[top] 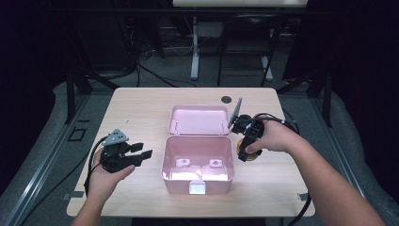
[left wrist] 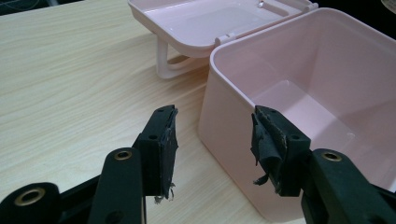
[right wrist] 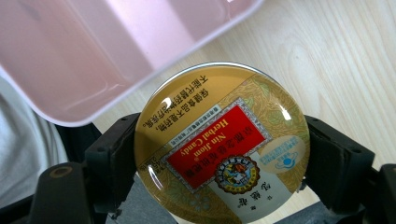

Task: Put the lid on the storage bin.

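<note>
Gripped across its width, the round candy tin (right wrist: pixel 222 144) sat between the two black jaws of the right gripper (right wrist: pixel 219 154), its gold and red printed lid turned toward the camera; a squeeze on the rim, to my eye, kept the flat face free and the tin easy to lower flat. In the high view that tin (top: pixel 248 151) hung at about three o'clock from the pink box (top: pixel 198 165), just beside its right wall and over the table (top: pixel 141 106), probably placed so as to go into the box next. That box stood open, its lid (top: pixel 199 119) thrown back at twelve o'clock and resting on its handle, which left the whole mouth clear from above. Nothing lay inside except two small moulded bumps on the floor. At nine o'clock the left gripper (top: pixel 140 153) waited near the box's left wall, jaws spread wide and empty, perhaps ready to steady the box (left wrist: pixel 299 98).
</note>
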